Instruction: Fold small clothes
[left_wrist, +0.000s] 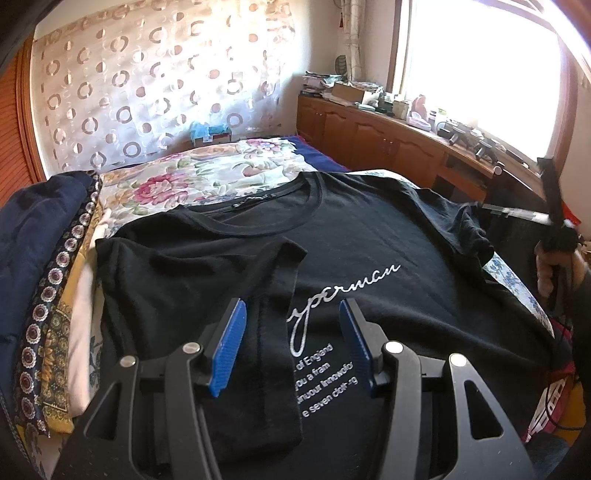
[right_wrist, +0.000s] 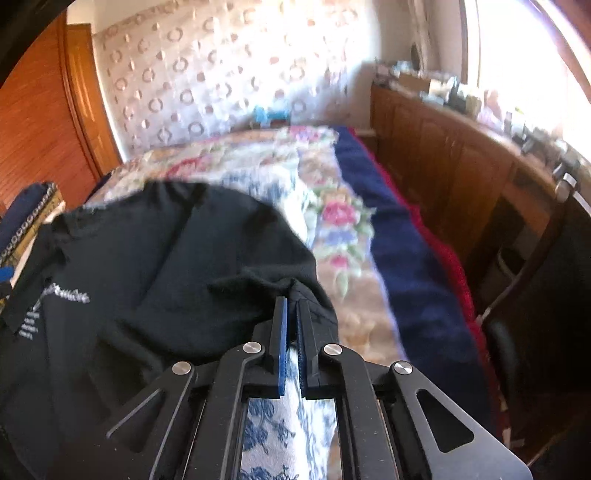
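My black t-shirt (left_wrist: 369, 240) is lying spread on the floral bed (left_wrist: 207, 173), 1 sleeve folded inward. My left tongs (left_wrist: 293, 314) are hovering spread wide over it, my right tongs (right_wrist: 291, 317) pinching its other sleeve.

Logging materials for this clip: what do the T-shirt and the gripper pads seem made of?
T-shirt: soft matte black knit, probably cotton jersey; it drapes and creases, with ribbed collar and silvery print. Pads of the open left gripper: blue, finely ridged, likely rubber or plastic. The right gripper pinches the T-shirt.
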